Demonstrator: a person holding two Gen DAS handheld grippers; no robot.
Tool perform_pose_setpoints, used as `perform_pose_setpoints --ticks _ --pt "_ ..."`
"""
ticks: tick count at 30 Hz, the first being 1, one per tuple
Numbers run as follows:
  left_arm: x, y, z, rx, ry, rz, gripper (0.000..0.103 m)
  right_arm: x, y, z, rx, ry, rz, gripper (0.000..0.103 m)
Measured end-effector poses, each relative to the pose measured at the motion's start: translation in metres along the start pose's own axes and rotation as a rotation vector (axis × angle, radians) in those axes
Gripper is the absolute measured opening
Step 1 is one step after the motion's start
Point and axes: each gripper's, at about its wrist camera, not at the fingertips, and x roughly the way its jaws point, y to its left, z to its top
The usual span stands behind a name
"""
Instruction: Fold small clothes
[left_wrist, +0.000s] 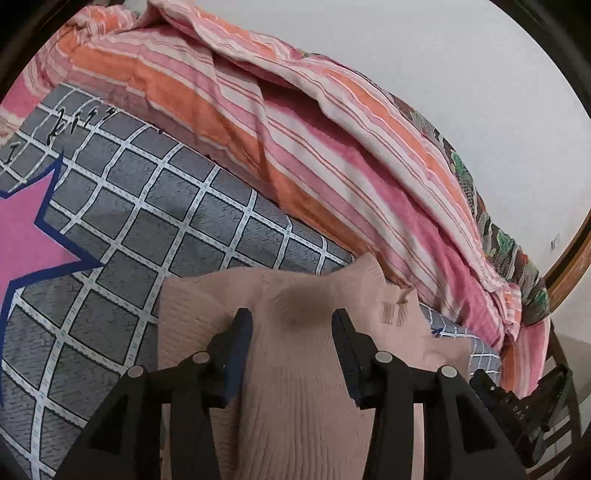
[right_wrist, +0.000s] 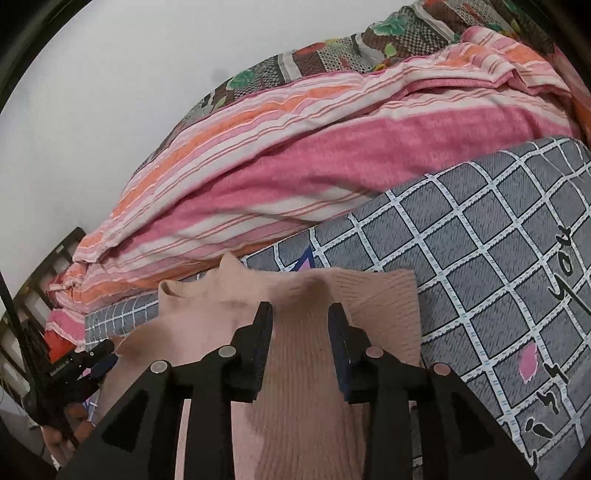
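- Left claw (left_wrist: 291, 317): spread wide, fingers apart with nothing between them; hovering low over the pink ribbed sweater (left_wrist: 295, 387), dark shadow on the knit just beyond the tips; contact with the fabric cannot be told.
- Right claw (right_wrist: 300, 310): likewise spread wide, gripping nothing; poised above the same sweater (right_wrist: 306, 387), fingertips near its far edge, touching or not unclear.
- Sweater: laid flat on the bed's grey checked sheet (left_wrist: 155, 206), ribbed knit, collar (right_wrist: 184, 291) at the far left in the right wrist view, small stitched mark near the far right edge in the left wrist view.
- Sheet: white grid lines, pink star (left_wrist: 26, 236) with a blue outline at the left, black script lettering (right_wrist: 561, 266) at the right in the right wrist view.
- Beyond the sweater, at the far side: bunched pink-and-orange striped blanket (left_wrist: 332, 155), touching the sheet; patterned floral quilt (right_wrist: 332, 55) behind it, against a pale wall.
- Seen at the right edge of the left wrist view: the other black claw body (left_wrist: 517, 406), just beside the sweater.
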Motion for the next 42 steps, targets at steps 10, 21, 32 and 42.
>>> perform_pose_setpoints --ticks 10,21,32,42 --pt "-0.007 -0.005 -0.002 0.043 -0.039 0.063 0.047 0.005 -0.007 -0.007 0.010 0.035 -0.063 0.031" --pt "-0.035 -0.036 -0.014 0.230 -0.035 0.152 0.047 -0.029 0.006 0.002 -0.069 0.097 -0.075 0.033" --pt "-0.121 0.002 -0.083 0.146 0.101 -0.003 0.048 -0.112 -0.008 -0.079 -0.172 0.248 -0.049 0.043" --pt "-0.106 0.025 -0.110 -0.052 0.164 -0.065 0.048 -0.104 -0.026 -0.103 0.009 0.273 0.044 0.050"
